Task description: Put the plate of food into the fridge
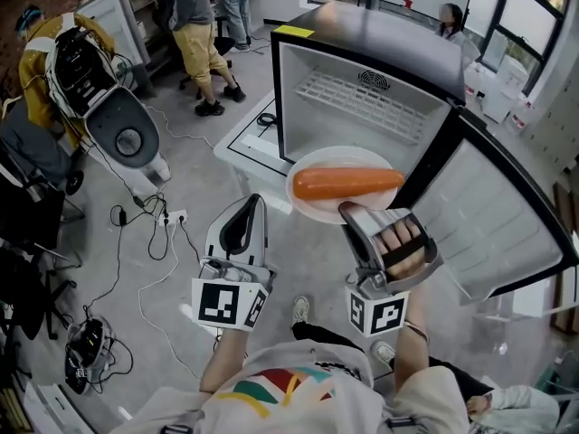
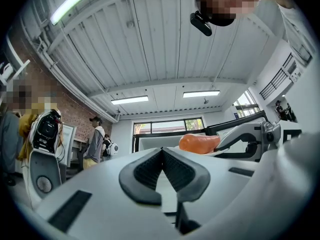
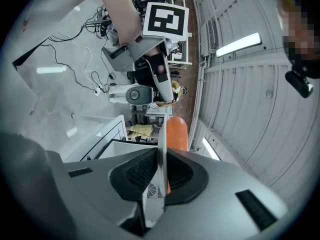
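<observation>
Plate (image 1: 306,208) bearing one carrot (image 1: 348,183) hangs just before the open fridge (image 1: 380,39), at the lower front edge and not yet inside. The right tongs (image 3: 161,151) pinch the plate's near rim, which shows edge-on between the pads. The left tongs (image 2: 161,150) are pressed together and hold nothing; they sit left of the plate, apart from it.

This looks like a robotics lab or workshop, not a home. The concrete floor (image 1: 208,183) is strewn with cables (image 1: 159,239). There is a brick wall (image 2: 75,119), a ribbed metal ceiling (image 2: 150,49) with strip lights (image 2: 130,100), and tall windows (image 2: 167,126). A white machine (image 1: 127,134) stands nearby, people (image 1: 194,34) mill about, and a small fridge (image 1: 380,34) sits open mid-room.
</observation>
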Tool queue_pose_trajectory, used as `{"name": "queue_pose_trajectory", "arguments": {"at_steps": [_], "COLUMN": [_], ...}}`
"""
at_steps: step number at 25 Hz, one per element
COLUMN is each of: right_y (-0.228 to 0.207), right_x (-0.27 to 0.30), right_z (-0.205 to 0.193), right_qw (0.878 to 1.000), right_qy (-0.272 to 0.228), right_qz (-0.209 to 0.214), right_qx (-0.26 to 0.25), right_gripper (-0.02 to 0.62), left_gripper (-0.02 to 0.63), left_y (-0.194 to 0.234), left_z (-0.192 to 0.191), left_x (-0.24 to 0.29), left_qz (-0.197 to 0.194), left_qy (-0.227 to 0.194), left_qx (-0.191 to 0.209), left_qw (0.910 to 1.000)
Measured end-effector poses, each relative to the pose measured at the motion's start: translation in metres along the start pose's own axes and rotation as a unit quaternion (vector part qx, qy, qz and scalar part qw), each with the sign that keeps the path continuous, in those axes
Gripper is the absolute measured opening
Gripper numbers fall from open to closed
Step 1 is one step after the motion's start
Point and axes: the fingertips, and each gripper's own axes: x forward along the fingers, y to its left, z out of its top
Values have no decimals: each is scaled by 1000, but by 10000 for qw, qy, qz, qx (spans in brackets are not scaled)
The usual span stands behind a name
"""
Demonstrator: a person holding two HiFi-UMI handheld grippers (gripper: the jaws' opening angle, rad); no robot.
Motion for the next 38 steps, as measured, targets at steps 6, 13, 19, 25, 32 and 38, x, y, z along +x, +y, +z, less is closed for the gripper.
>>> {"name": "queue_pose_trajectory", "arguments": {"at_steps": [6,13,19,25,32,38], "right_y": [1,9,11,19,21,19], "right_x": [44,83,88,102,120,143], "right_z": [-29,-64,-82,-95,-113,-129], "right_qw": [9999,9994,9985,9959,9898,9793], "right_qy": [100,295,497,851,1386,1998], "right_qz": [-6,-19,58,91,181,188], "right_qx": [41,167,223,292,278,282], "right_gripper": [38,38,38,38,38,38], "left_gripper": [6,6,6,6,6,6], "left_y": [18,23,14,9,12,18], "left_z": [-10,-25,-32,-42,-55,-59], "left_x": [53,114,143,174,219,258], "left_qz": [-47,-272,-538,-971,-1438,-1961], "left_qy": [-34,-73,-46,-92,-19,-82], "left_qx": [45,91,18,-64,-252,-376], "left_qw": [10000,9996,9985,9952,9893,9798]}}
